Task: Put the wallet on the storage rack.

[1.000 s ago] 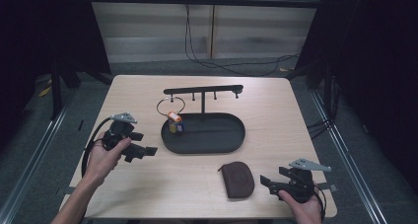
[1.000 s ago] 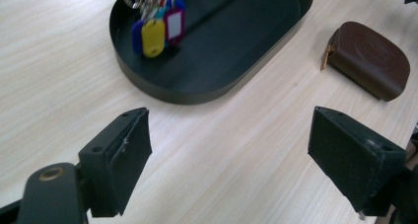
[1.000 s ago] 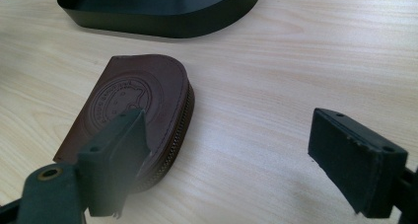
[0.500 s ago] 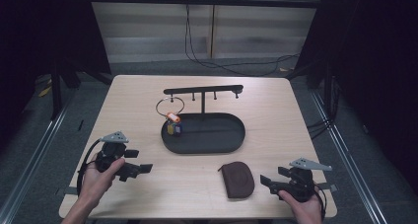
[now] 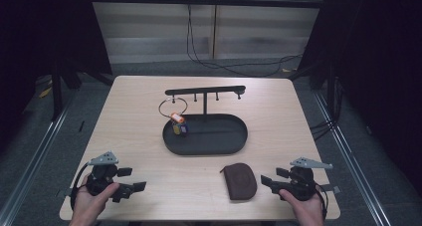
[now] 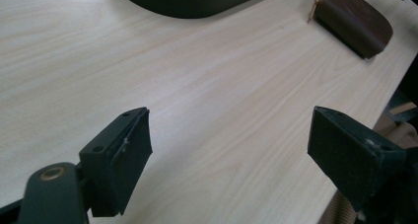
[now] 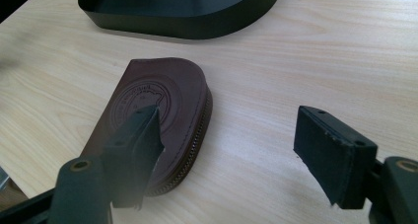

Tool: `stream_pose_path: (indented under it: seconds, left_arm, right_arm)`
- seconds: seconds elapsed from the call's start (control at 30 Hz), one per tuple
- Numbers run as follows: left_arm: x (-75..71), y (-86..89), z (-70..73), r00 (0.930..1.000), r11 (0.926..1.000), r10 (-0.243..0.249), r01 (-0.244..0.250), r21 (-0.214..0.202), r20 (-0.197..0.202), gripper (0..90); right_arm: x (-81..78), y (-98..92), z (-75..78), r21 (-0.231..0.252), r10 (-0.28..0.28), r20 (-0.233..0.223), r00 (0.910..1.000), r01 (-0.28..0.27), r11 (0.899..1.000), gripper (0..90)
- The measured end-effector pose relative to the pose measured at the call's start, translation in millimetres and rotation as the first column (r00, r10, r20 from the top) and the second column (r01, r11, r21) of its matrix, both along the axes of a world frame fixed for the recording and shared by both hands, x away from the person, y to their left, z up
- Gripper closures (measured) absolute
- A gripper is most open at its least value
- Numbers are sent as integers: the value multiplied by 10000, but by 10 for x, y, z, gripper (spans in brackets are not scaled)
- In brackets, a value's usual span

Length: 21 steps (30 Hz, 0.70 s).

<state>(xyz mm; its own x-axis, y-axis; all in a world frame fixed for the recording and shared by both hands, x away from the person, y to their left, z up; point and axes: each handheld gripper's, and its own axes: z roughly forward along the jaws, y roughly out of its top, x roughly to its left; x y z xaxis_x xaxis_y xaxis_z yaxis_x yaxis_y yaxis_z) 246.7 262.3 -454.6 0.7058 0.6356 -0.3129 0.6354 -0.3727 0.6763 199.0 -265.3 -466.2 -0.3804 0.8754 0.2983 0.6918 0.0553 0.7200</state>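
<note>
Brown leather pouch [image 5: 239, 181] lies on the pale worktop [image 5: 134, 121] at lower centre of the high view, just left of the right claw [image 5: 265, 180], whose jaws have just been closing yet stand spread, nothing pinched. Since a second ago the left claw [image 5: 138, 186] has dropped toward the lower left corner, jaws apart. Small items in the black tray [image 5: 234, 144] are hard to make out.

Pale matt wood-grain table [image 5: 149, 106]; stitched, embossed brown leather pouch [image 7: 157, 115]; smooth matt black tray [image 5: 239, 136].
</note>
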Motion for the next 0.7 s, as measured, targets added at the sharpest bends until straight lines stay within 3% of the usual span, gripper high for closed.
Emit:
stream_pose_path:
  seconds: [0.07,0.2,0.3,0.57,0.7]
  left_arm:
    - [-41,-11,-22,10000,10000,-35,35,-27,91,167]
    - [-66,-13,-69,9997,9994,-208,205,-292,-106,167]
    - [-80,13,-83,10000,9993,-70,69,-373,-40,172]
    - [-121,10,-141,9998,9997,-193,193,-117,-18,171]
    - [-121,16,-126,9993,9991,-362,363,-234,27,171]
  right_arm:
    - [10,18,13,4,15,-20,10000,-15,10000,268]
    - [35,32,36,19,141,-184,9997,-141,9999,280]
    - [70,23,73,156,53,-163,9999,-50,9999,305]
    - [149,157,213,-53,309,47,9995,-309,9995,373]
    - [226,250,226,-257,735,-551,9958,-750,9969,371]
